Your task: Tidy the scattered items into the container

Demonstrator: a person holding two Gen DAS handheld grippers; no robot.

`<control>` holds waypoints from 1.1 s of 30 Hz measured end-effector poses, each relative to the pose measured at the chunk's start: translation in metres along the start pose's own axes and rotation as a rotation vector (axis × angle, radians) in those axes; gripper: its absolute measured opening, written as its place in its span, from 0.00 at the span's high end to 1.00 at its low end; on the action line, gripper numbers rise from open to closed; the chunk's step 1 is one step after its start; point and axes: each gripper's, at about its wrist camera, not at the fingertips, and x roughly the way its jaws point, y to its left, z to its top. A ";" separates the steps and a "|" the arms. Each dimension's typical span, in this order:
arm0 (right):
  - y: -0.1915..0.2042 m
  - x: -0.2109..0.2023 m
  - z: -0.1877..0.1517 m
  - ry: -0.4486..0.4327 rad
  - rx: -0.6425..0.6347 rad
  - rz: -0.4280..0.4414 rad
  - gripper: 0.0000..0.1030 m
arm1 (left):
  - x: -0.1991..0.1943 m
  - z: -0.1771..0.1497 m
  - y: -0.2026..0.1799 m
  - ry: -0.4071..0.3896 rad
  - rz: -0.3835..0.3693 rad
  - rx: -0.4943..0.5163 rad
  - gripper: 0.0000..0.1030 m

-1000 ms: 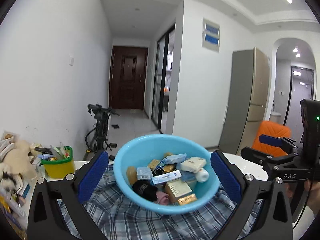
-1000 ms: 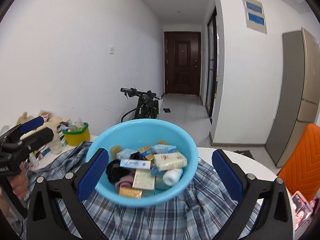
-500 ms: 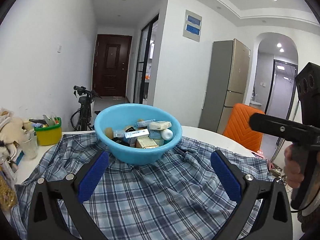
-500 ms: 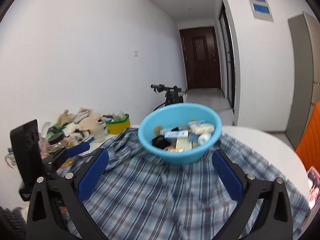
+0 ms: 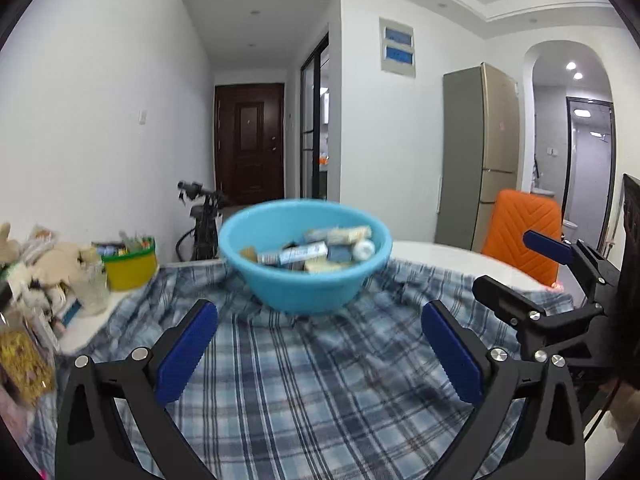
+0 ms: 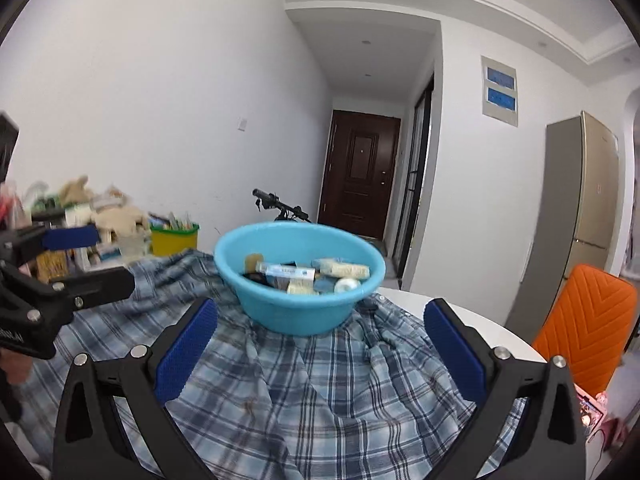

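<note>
So from where I'm standing, the sorting looks pretty much wrapped up. The blue basin [image 5: 304,280] sits on the plaid cloth [image 5: 312,392] spread over the white table [image 5: 440,254], and it's loaded: small boxes, a long white-and-blue tube box [image 5: 294,254], a little white bottle [image 5: 363,249], something dark tucked underneath. I can't spot a single loose item on the cloth itself, in either view. The left gripper [image 5: 318,354] hangs over the near part of the cloth with its jaws spread wide and nothing between the blue pads, well short of the basin. The right gripper [image 6: 320,354] is the same story, jaws wide apart, empty, pointed at the basin from the other side of the person. Each one shows up at the edge of the other's camera, so they're side by side. My guess is this is the backing-off or checking stage, not a pick. There's a heap of stuff at the left end of the table, stuffed toys [image 6: 116,216] and a yellow tub with a green rim [image 5: 130,266], but that looks like background clutter, not part of the job, though I can't be sure. If anything's left, the next move is a scan of the cloth folds near the basin for something small hiding there; otherwise just park both grippers.
</note>
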 end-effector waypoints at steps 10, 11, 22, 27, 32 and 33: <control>-0.001 0.018 -0.048 0.009 0.074 0.025 0.00 | 0.032 -0.057 -0.005 0.017 0.159 0.047 0.00; -0.002 0.019 -0.050 0.011 0.082 0.018 0.00 | 0.032 -0.059 -0.005 0.012 0.161 0.041 0.00; -0.012 0.036 -0.064 0.128 0.170 -0.004 0.00 | 0.042 -0.067 0.001 0.052 0.184 -0.017 0.00; -0.011 0.031 -0.065 0.109 0.161 -0.017 0.00 | 0.053 -0.067 0.000 0.111 0.218 -0.011 0.00; -0.011 0.030 -0.064 0.107 0.164 -0.028 0.00 | 0.046 -0.069 0.010 0.083 0.199 -0.062 0.00; -0.012 0.031 -0.064 0.112 0.169 -0.033 0.00 | 0.043 -0.069 0.011 0.067 0.200 -0.069 0.00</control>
